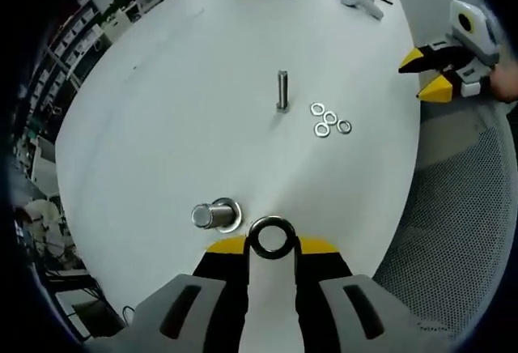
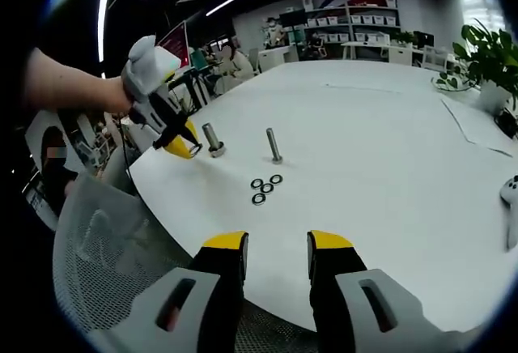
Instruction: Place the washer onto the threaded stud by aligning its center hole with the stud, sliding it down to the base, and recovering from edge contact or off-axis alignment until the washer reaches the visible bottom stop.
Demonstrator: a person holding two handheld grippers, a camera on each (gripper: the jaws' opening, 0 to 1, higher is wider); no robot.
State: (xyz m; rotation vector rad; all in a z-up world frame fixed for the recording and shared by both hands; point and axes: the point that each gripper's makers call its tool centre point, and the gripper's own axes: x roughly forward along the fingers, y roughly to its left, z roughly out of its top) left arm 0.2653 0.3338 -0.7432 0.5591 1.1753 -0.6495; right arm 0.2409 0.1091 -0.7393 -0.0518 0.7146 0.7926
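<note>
- Step in hand, as judged: bringing the held washer (image 1: 270, 237) over the near stud (image 1: 212, 214) and threading its hole onto the tip.
- To do it well: level the ring so its face sits square to the stud's axis, centre the hole over the tip, then lower straight along the axis, not at a slant.
- On edge contact: lift slightly, shift sideways a touch, try again instead of pressing; forcing risks flicking the ring out of the grip.
- Release only once the ring has dropped down to the wide base at the stud's foot.
- Left claw (image 1: 270, 244): narrow, clamped on the washer by its lower edge, ring standing up between the yellow tips; just beside the near stud, apparently not yet over it.
- In the right gripper view, left claw (image 2: 184, 147) close beside the same stud (image 2: 213, 139), near the worktop (image 2: 388, 142) edge.
- Right claw (image 2: 275, 248): parted with a clear gap, holding nothing, hanging over the near edge of the worktop, well apart from the studs.
- Second stud (image 1: 282, 91) upright farther in, bare; four spare washers (image 1: 329, 118) lying flat in a cluster near it.
</note>
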